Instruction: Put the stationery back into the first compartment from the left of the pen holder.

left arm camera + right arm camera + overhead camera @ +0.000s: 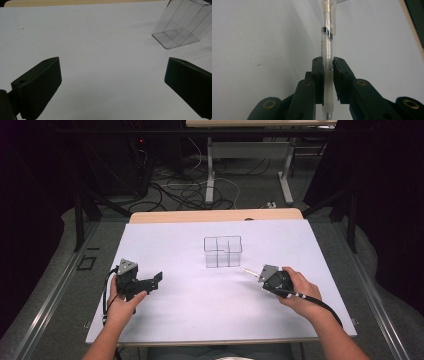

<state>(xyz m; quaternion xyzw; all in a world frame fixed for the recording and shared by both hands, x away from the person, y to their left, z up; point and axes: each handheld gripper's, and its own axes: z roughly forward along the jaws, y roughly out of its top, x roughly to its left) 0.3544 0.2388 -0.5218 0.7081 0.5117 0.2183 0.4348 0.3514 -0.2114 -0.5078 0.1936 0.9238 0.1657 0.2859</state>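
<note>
Two grippers were at work over one white sheet (pixel 200 305) that covered the table, each held in one of the person's hands. Nearest the person, the left hand (pixel 121 303) gripped the left gripper (pixel 156 281) low over the sheet's left part. Its jaws stood wide apart with nothing between them; the left gripper view showed bare white sheet in the gap.

On the other side, the right hand (pixel 299 289) held the right gripper (pixel 256 274), pointed toward the middle of the table. Its jaws were closed narrow on one pen (pixel 327 50), a clear-barrelled pen with a pale rubber grip, a metal band and a clear clip. In the right gripper view the pen ran straight up between the jaws, clamped just above the rubber grip, with its clip end farthest from the camera. In the high view a short pale length of the pen stuck out from the gripper toward the box, its end near the box's right front corner but apart from it.

Farther out, near the middle of the sheet, stood one clear plastic box (pixel 223 251), upright and split by clear walls into compartments; three could be made out from above. All of them looked empty. Beyond the sheet a strip of the wooden tabletop (pixel 215 215) showed at the far edge.
</note>
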